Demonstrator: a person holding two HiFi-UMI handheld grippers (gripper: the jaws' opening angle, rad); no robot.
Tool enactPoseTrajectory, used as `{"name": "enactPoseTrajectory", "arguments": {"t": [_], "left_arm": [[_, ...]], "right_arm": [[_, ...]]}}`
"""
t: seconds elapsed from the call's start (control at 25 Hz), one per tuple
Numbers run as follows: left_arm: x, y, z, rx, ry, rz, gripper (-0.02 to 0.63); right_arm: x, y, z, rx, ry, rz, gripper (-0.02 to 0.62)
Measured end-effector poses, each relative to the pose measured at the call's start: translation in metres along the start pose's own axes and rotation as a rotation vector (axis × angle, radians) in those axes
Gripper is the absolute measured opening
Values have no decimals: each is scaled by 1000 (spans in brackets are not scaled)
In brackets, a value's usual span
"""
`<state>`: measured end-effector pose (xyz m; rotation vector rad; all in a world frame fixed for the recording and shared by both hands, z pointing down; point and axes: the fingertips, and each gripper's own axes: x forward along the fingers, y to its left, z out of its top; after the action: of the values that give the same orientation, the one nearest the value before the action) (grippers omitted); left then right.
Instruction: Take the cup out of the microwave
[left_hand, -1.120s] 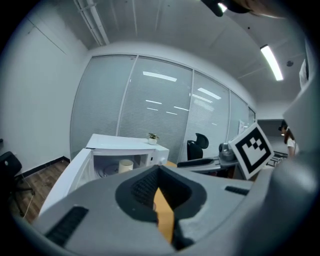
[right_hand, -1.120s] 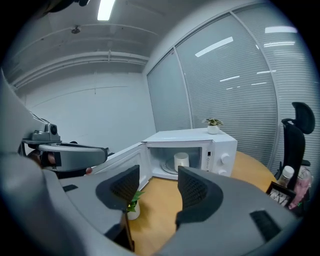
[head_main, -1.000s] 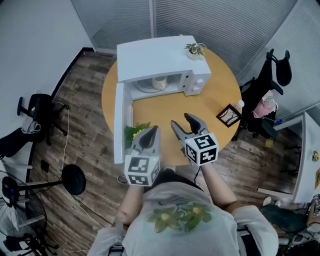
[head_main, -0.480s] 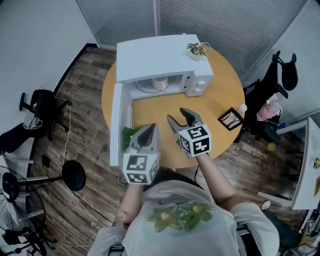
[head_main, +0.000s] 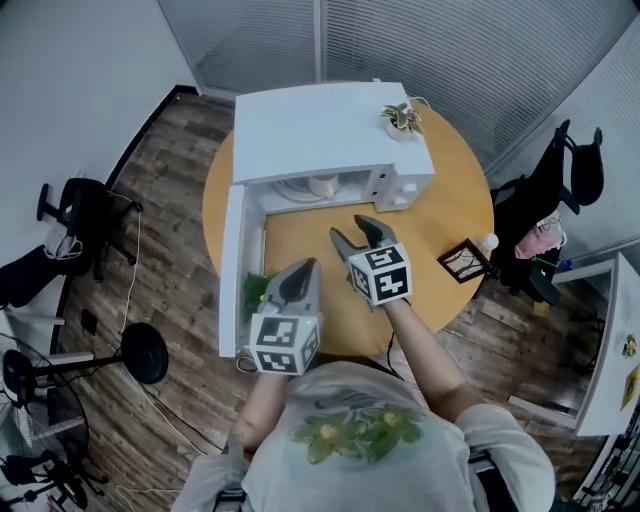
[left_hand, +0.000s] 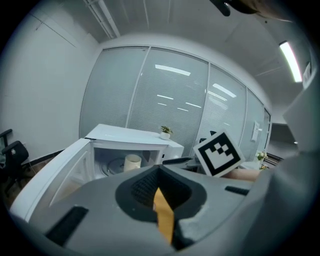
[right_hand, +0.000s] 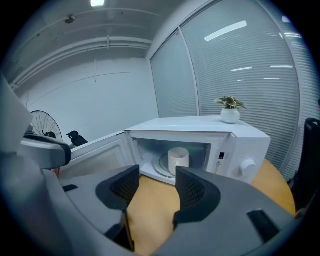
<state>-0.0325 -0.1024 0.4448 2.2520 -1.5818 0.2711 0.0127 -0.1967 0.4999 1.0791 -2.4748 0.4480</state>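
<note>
Facing the open microwave (head_main: 330, 125), you held the right gripper (head_main: 350, 230) over the table (head_main: 440, 220) in front of its cavity, jaws apart with nothing between them. The cup (right_hand: 178, 159) stood upright on the turntable inside the microwave, untouched and well apart from both grippers. Only bare tabletop lay between the right gripper and the microwave's mouth.

The door (head_main: 232, 270) stood swung fully out at the microwave's left, forming a long white edge along that side. The left gripper (head_main: 298, 275) hung just beside the door's free end, farther from the microwave than the right one. Its jaws were together and held nothing. Something green and leafy (head_main: 256, 290) showed between that gripper and the door.

A small potted plant (head_main: 402, 118) sat on the microwave's top right corner, and a picture frame (head_main: 464, 262) lay near the table's rim to the microwave's right. The round wooden table stood on plank flooring (head_main: 170, 180). Glass walls with blinds (head_main: 450, 50) rose behind the microwave, and dark office chairs (head_main: 85, 215) stood off to either side.
</note>
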Motion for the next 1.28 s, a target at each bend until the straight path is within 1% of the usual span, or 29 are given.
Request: {"name": "enactPoseTrajectory", "arguments": {"t": [0.24, 0.52, 0.68, 1.0, 1.28], "left_arm": [[20, 13, 2, -17, 16, 25, 3], [40, 26, -4, -40, 49, 25, 3], [46, 30, -8, -54, 65, 21, 3], [55, 34, -12, -61, 87, 4, 3], [60, 37, -10, -73, 92, -16, 3]], "right_arm": [[38, -18, 0, 6, 47, 4, 236], [81, -34, -5, -4, 106, 2, 236], [105, -39, -11, 4, 156, 0, 236], [141, -54, -20, -21, 229, -29, 236], [164, -63, -38, -33, 337, -56, 236]]}}
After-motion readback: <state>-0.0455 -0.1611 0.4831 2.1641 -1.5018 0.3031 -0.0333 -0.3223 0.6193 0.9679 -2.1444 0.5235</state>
